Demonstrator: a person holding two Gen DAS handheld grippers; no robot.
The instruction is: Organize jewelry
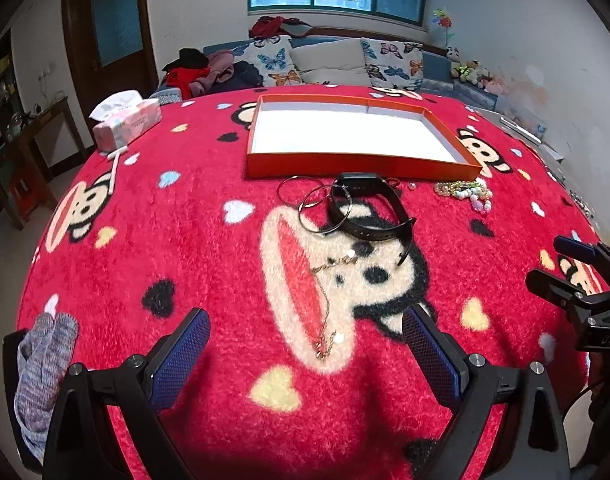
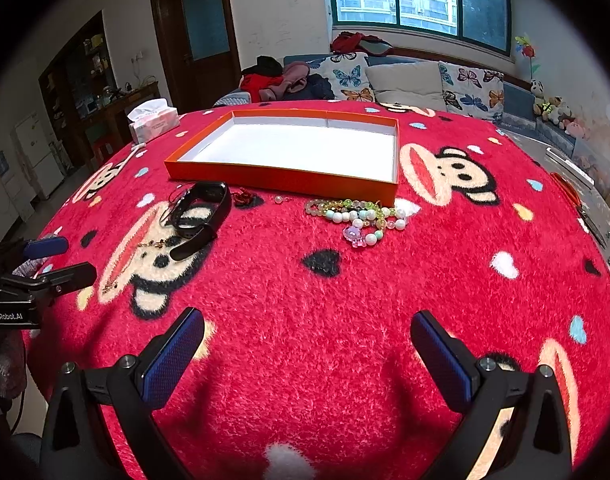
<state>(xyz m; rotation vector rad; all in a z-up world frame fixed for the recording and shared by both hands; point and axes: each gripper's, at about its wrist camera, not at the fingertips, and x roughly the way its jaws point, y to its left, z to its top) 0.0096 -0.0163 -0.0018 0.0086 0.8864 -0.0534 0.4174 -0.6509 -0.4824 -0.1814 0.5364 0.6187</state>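
Both grippers' fingers wide apart, empty, watch point(image 1: 369, 208) w/ bangles point(image 1: 325, 208) before orange tray point(image 1: 361, 166), beads point(image 2: 357, 216) nearby.

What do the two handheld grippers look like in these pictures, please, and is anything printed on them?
Both are black frames with silver bolt heads and two fingers faced with blue, mesh-textured pads. The left gripper shows white "GenRobot.AI" lettering on its body in the right wrist view. The right gripper shows faint embossed lettering on its side in the left wrist view, too small to read. A grey knitted cloth sits beside the left one.

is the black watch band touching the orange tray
Apart. The left wrist view shows red blanket between the watch band and the orange tray.
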